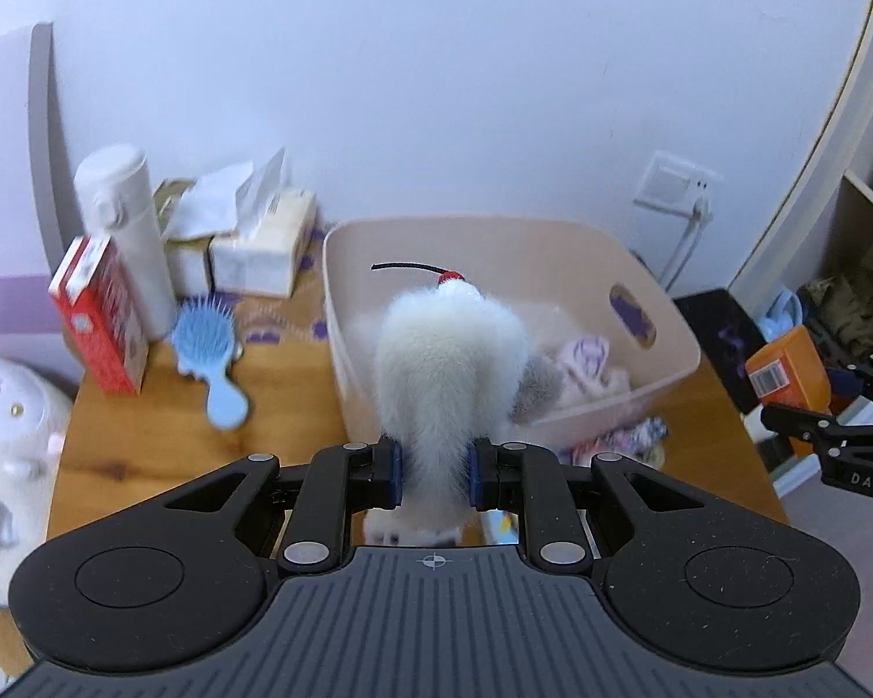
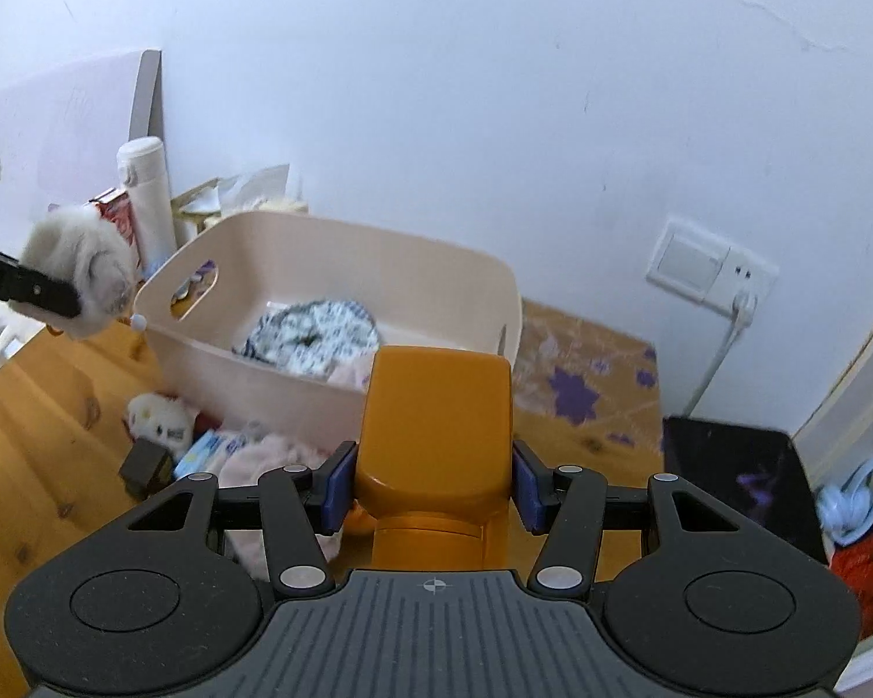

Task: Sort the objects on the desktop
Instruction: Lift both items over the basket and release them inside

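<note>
The bin [image 2: 332, 360] stands open-topped, with cloth [image 2: 314, 337] covering part of its floor. On the tabletop [image 1: 145, 436] a hairbrush [image 1: 212, 360], red carton [image 1: 102, 320] and flask [image 1: 125, 232] crowd its left side; small toys [image 2: 157, 419] lie against its front wall.

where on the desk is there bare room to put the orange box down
Bare wood lies left of the beige plastic bin, toward the blue hairbrush. The patterned mat right of the bin is free too. The bin's front is crowded with the small plush toy and pink cloth.
</note>
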